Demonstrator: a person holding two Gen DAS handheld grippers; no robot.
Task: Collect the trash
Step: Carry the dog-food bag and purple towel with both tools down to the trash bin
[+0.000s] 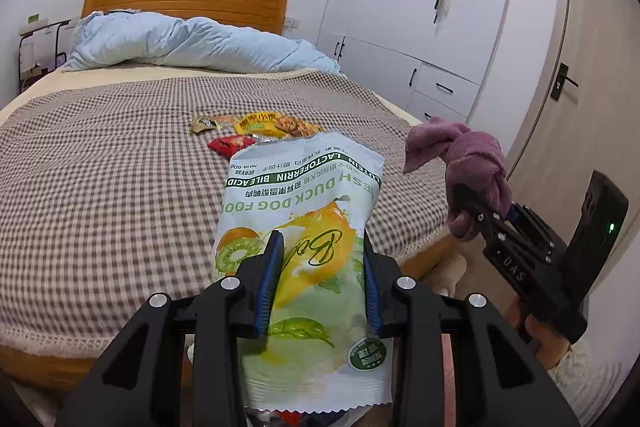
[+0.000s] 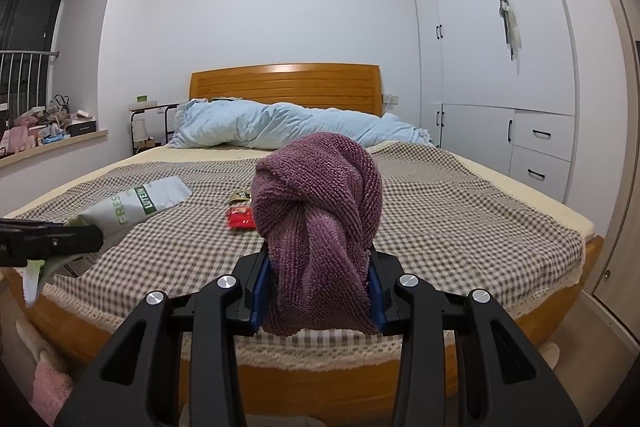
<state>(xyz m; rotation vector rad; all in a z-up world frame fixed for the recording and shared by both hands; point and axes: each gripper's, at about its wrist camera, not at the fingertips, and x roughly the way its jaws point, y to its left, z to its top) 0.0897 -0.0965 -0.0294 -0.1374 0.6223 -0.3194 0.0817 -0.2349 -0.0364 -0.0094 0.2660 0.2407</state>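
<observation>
1. The left hand-held gripper clamps the dog food bag, torn mouth forward, probably as the trash sack.
2. The right hand-held gripper grips a purple cloth.
3. The wrappers lie mid-bed, towards the foot edge of the bed.

My left gripper has the dog food bag between its pads, the bag reaching forward over the bed. Just beyond the bag's far end, three small wrappers lie together on the blanket. To the right of my left gripper, my right gripper carries the knotted towel, held over the foot of the bed. Ahead of both, the duvet lies bunched against the headboard. The wardrobe stands right of the bed, a small rack left of the headboard.
</observation>
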